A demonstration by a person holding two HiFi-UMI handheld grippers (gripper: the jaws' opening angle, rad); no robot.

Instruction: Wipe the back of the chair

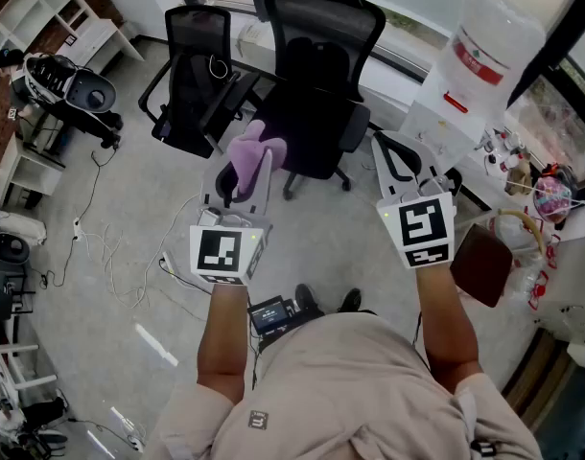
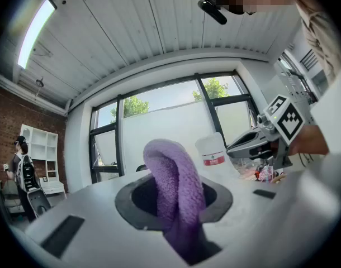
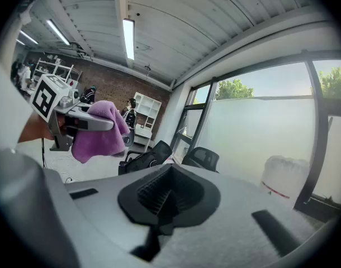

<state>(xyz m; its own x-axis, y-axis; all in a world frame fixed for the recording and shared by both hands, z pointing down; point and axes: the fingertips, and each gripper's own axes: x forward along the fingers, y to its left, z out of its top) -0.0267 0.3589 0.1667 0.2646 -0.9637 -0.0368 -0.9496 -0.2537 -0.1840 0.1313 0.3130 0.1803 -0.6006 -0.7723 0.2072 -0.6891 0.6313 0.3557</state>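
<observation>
Seen from my head camera, looking steeply down, both my forearms reach forward side by side, elbows bent, each hand gripping a tool with its marker cube facing up toward me. Both gripper views take in the ceiling and the tops of the windows, so both tools are tipped upward. My left tool (image 1: 243, 172) is clamped on a purple cloth (image 1: 255, 148); the left gripper view shows a thick fold of it rising between the jaws and curling over. In the right gripper view the rest of the cloth hangs loose below that tool, in the air, touching nothing else. My right tool (image 1: 398, 166) is level with the left one and well apart from it; its jaws are together, dark ribbed pads meeting, with nothing between them. The black office chair (image 1: 316, 75) stands on the grey floor (image 1: 129, 218) just ahead of both tools, its tall back and headrest on the side away from me, near the windows. A second black mesh chair (image 1: 195, 75) stands beside it on the left. To the right, a large translucent water bottle (image 1: 484, 41) sits upturned on a white dispenser (image 1: 436, 113); I cannot tell how full the bottle is.
</observation>
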